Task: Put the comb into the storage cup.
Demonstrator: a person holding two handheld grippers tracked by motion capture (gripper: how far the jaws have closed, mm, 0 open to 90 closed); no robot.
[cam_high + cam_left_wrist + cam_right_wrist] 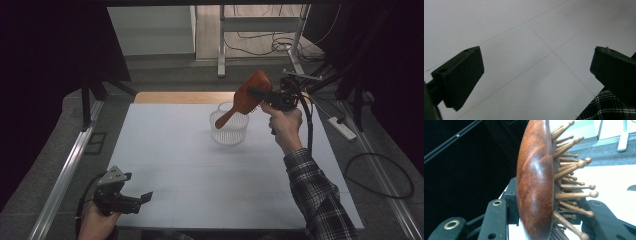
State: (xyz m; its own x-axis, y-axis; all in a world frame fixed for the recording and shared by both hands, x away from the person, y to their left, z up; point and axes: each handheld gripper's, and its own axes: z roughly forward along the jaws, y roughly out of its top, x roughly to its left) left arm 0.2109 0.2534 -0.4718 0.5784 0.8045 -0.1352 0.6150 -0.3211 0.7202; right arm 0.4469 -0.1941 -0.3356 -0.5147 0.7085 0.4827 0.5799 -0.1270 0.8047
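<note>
Holding a brush (248, 95) above the basket (229, 131).
Right gripper (259, 93) pinches the brush head, arm raised near the table's (200, 170) far edge; left gripper (142, 198) rests spread at the near-left corner.

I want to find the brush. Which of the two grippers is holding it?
The right gripper, raised above the clear basket, clamps the wooden hairbrush. The left gripper is open, holding nothing.

The white table (175, 165) lies open across its near and left parts — wide passage there. Only the clear basket (229, 127) stands toward the far middle, the wooden hairbrush (248, 95) held just above it.
</note>
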